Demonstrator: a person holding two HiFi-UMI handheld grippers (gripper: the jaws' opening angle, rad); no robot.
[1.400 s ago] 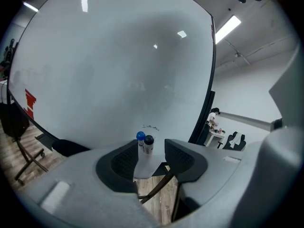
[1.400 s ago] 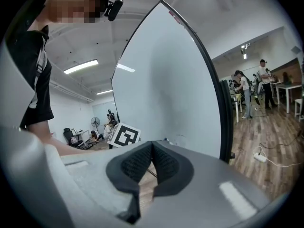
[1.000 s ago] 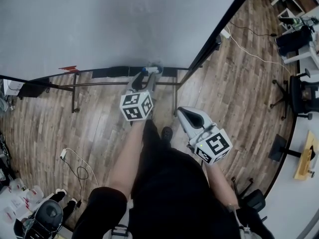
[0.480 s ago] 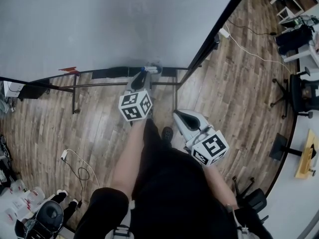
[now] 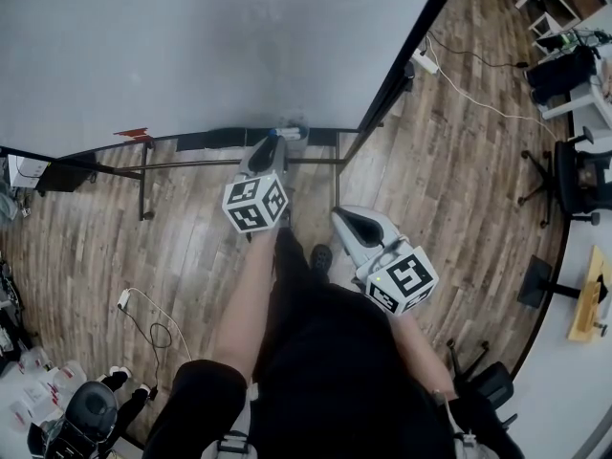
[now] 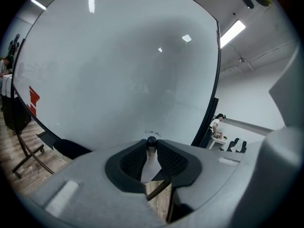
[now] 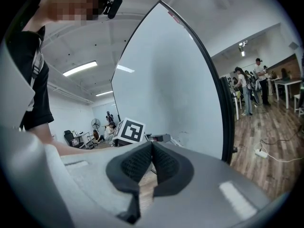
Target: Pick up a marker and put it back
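Note:
A marker (image 6: 151, 152) with a pale barrel and a dark cap stands between the pads of my left gripper (image 6: 151, 144). The jaws have just been closing and now press on it. In the head view this left gripper (image 5: 277, 140) reaches to the tray (image 5: 206, 141) along the whiteboard's lower edge, where the marker (image 5: 290, 133) shows as a small white and blue shape. My right gripper (image 5: 349, 220) hangs lower and to the right, away from the board. In its own view the right gripper (image 7: 152, 146) has its pads together with nothing between them.
The whiteboard (image 5: 191, 46) stands on a black metal frame (image 5: 143, 185) over a wooden floor. A red item (image 5: 132, 133) lies at the tray's left. A cable (image 5: 143, 318) trails on the floor, lower left. Desks and office chairs (image 5: 579, 185) stand far right.
The left gripper's jaws have drawn in round the marker at the tray. Both grippers have stayed nearly in place.

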